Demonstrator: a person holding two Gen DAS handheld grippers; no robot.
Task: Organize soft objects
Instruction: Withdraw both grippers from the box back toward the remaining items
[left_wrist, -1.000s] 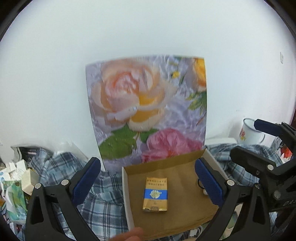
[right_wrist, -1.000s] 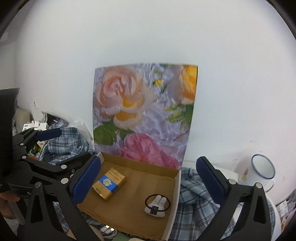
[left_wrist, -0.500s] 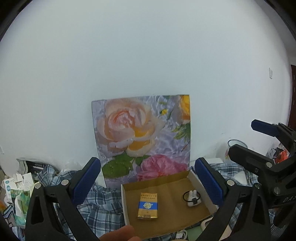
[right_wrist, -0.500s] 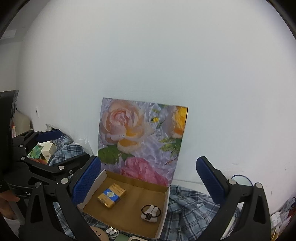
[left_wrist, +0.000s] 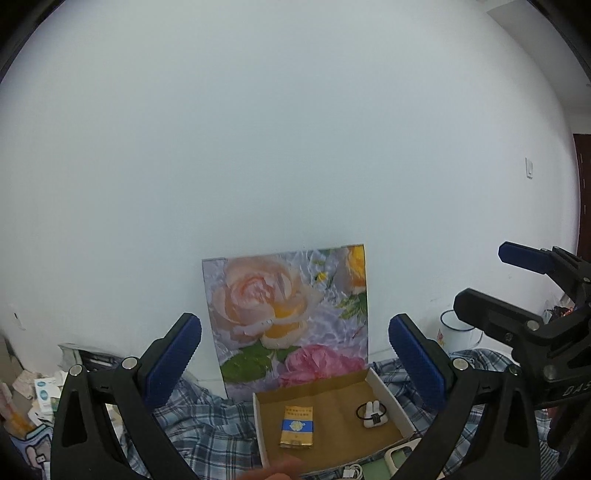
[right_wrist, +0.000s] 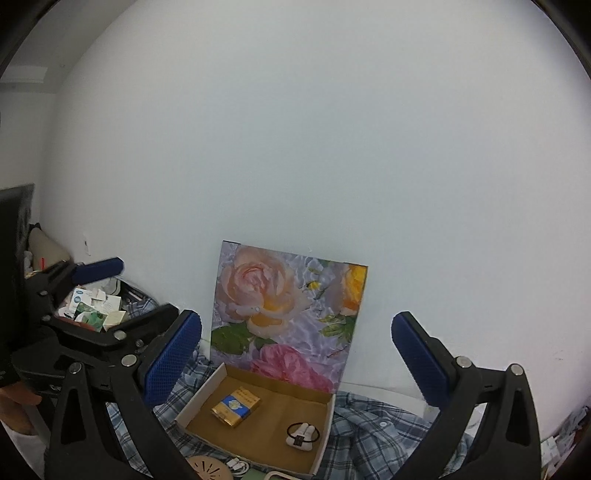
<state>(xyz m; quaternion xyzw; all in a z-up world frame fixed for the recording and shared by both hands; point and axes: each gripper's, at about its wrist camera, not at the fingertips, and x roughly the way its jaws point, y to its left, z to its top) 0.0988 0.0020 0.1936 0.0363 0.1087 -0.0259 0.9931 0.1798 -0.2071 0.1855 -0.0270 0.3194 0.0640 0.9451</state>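
1. Left wrist view: the left gripper (left_wrist: 295, 350) was wide open, holding nothing.
2. The right gripper (right_wrist: 297, 349) was wide open and empty too.
3. The white bunny hair tie with black band (right_wrist: 301, 435) lay inside the shallow brown cardboard box (right_wrist: 199, 395) on the blue checked cloth (right_wrist: 373, 432).

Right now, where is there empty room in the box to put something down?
In the box, the brown floor is bare between the yellow-and-blue pack and the white hair tie toy, and along the back wall under the flower lid. The checked shirt around it is rumpled, with clutter at left.
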